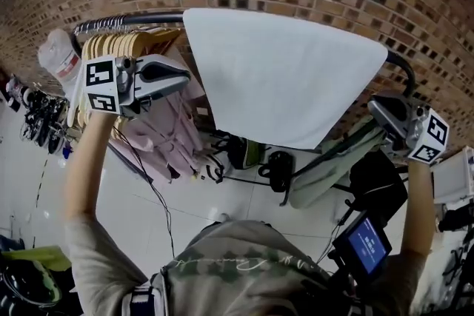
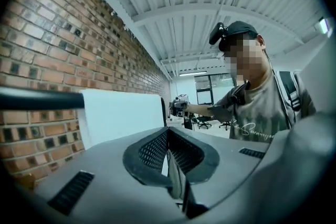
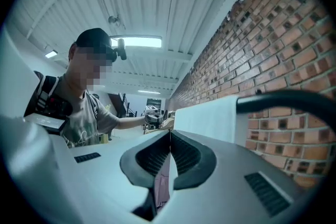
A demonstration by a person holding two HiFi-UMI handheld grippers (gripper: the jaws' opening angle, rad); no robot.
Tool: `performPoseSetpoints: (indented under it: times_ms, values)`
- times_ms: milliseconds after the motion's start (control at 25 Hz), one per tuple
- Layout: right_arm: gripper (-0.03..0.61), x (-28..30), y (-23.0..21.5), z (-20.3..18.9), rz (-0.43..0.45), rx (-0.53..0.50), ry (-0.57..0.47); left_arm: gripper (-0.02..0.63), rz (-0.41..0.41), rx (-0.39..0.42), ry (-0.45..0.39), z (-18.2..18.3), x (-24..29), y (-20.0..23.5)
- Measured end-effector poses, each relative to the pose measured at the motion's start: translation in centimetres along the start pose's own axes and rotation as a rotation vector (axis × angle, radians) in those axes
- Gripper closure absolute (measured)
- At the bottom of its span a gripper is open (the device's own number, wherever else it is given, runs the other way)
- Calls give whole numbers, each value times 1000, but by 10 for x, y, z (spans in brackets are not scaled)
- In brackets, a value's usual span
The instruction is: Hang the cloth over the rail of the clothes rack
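Observation:
A white cloth (image 1: 281,78) hangs spread over the black rail (image 1: 126,20) of the clothes rack, in front of the brick wall. My left gripper (image 1: 184,76) is raised just off the cloth's left edge, shut, with nothing between its jaws. My right gripper (image 1: 374,109) is at the cloth's lower right corner, also shut and empty. In the left gripper view the closed gripper (image 2: 168,131) points past the cloth (image 2: 123,113) and rail (image 2: 37,99). The right gripper view shows the closed gripper (image 3: 169,134), with the cloth (image 3: 207,118) and rail (image 3: 289,99) to the right.
Wooden hangers with pink garments (image 1: 159,122) crowd the rail's left part. A green garment (image 1: 333,166) hangs under the right end. Dark bags (image 1: 278,166) sit on the floor below. A tablet screen (image 1: 366,244) is at my lower right.

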State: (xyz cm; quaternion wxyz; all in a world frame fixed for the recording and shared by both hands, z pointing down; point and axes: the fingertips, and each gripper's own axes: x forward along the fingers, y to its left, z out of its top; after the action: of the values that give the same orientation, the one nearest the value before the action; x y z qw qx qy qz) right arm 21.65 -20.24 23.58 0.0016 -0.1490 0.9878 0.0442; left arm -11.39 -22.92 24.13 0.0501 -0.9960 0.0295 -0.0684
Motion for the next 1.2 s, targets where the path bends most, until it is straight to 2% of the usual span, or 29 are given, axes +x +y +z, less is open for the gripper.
performPoseSetpoints:
  times_ms: [120, 240, 320, 440, 520, 560, 600, 640, 680, 800, 1040, 1200]
  values:
    - [571, 3, -2, -34, -16, 44, -6, 609, -18, -53, -28, -30, 12, -5]
    - [571, 7, -14, -61, -42, 47, 24, 609, -2, -84, -34, -52, 15, 1]
    - [571, 3, -22, -69, -65, 51, 41, 607, 12, -93, -38, -60, 14, 7]
    - [571, -15, -34, -68, -121, 82, 3, 600, 40, -107, -80, -64, 7, 17]
    - [569, -24, -44, -67, -165, 99, -34, 511, 77, -129, -115, -67, 1, 29]
    - [568, -27, -48, -67, -182, 104, -46, 502, 98, -142, -133, -69, -2, 36]
    - [563, -29, -51, -68, -196, 107, -54, 460, 116, -154, -149, -71, -5, 42]
    - [500, -30, -54, -70, -211, 110, -55, 428, 127, -166, -161, -73, -7, 46]
    - [485, -31, -57, -73, -224, 111, -50, 426, 131, -178, -169, -76, -8, 49]
    - [485, -29, -62, -81, -241, 110, -27, 425, 123, -202, -165, -83, -9, 52]
    - [485, -24, -67, -79, -233, 120, -27, 425, 158, -226, -144, -85, -7, 74]
    - [485, -17, -62, -80, -207, 111, -27, 425, 153, -207, -89, -93, 3, 83]
